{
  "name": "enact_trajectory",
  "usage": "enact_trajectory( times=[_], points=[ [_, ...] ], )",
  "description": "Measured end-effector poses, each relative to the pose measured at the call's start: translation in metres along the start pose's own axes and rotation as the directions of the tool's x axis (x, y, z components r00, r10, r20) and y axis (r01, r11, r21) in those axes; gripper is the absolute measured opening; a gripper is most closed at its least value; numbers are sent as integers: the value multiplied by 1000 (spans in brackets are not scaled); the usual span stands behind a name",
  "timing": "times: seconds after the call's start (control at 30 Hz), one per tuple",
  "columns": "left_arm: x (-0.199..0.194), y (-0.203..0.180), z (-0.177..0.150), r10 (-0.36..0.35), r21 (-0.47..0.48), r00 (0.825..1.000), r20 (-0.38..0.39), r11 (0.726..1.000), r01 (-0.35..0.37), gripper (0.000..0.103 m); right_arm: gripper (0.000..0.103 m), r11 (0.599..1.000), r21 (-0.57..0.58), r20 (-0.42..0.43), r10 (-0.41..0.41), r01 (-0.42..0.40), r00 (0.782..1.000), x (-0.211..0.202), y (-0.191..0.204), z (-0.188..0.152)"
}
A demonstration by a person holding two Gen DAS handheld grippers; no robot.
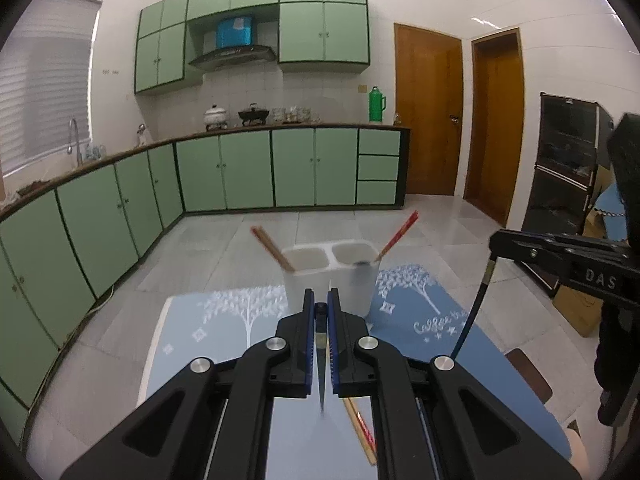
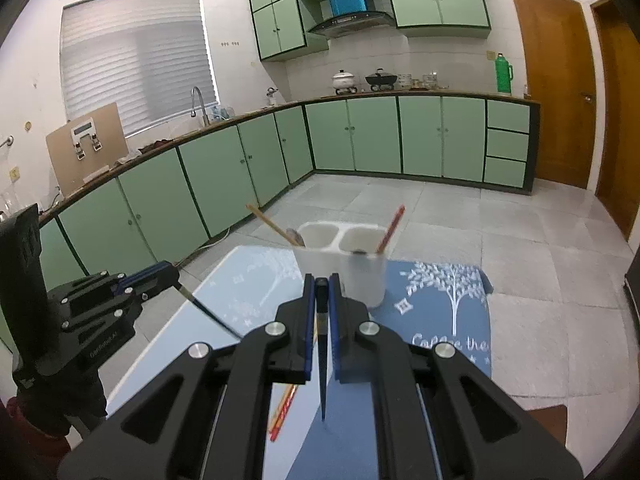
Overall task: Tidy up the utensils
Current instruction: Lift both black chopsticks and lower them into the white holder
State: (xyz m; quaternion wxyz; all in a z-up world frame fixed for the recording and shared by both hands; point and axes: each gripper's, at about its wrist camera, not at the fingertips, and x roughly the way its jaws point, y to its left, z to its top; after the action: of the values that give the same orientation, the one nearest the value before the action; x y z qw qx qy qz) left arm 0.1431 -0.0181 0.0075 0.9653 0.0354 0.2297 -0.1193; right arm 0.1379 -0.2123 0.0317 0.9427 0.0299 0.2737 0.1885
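A white two-compartment utensil holder stands on the blue tablecloth just ahead of both grippers. Brown chopsticks lean out of its left cup, red ones out of its right cup. My left gripper is shut on a dark chopstick that hangs point down. My right gripper is shut on a dark blue chopstick, also point down. Loose red and wooden chopsticks lie on the cloth below.
The table with a blue tree-print cloth ends just past the holder. Green kitchen cabinets line the far wall and left side. A black shelf and cardboard boxes stand at right. A brown stool sits beside the table.
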Motion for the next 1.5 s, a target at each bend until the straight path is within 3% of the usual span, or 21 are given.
enact_trajectory(
  times=[0.33, 0.6, 0.7, 0.87, 1.2, 1.43, 1.5],
  points=[
    [6, -6, 61, -11, 39, 991, 133, 999, 6, 6, 6, 1000, 2, 110, 28, -28, 994, -6, -14, 75],
    [21, -2, 136, -5, 13, 956, 294, 1000, 2, 6, 6, 1000, 13, 241, -11, 8, 971, 5, -32, 140],
    [37, -2, 151, -4, 1, 948, 317, 1000, 4, 6, 6, 999, 15, 270, -32, 29, 962, 18, -41, 156],
    [82, -1, 150, 14, -4, 953, 303, 1000, -13, 6, 6, 997, 5, 275, -78, 80, 958, 56, -54, 167],
    [159, 20, 108, 4, -50, 983, 182, 999, 5, 6, 6, 996, 17, 160, -94, 92, 983, 133, -71, 140],
    [179, 30, 90, 0, -69, 995, 101, 998, 7, 7, 9, 996, 19, 72, -85, 84, 994, 161, -71, 116],
    [175, 31, 87, -1, -72, 995, 101, 997, 9, 13, 11, 996, 18, 67, -91, 90, 994, 162, -71, 111]
  ],
)
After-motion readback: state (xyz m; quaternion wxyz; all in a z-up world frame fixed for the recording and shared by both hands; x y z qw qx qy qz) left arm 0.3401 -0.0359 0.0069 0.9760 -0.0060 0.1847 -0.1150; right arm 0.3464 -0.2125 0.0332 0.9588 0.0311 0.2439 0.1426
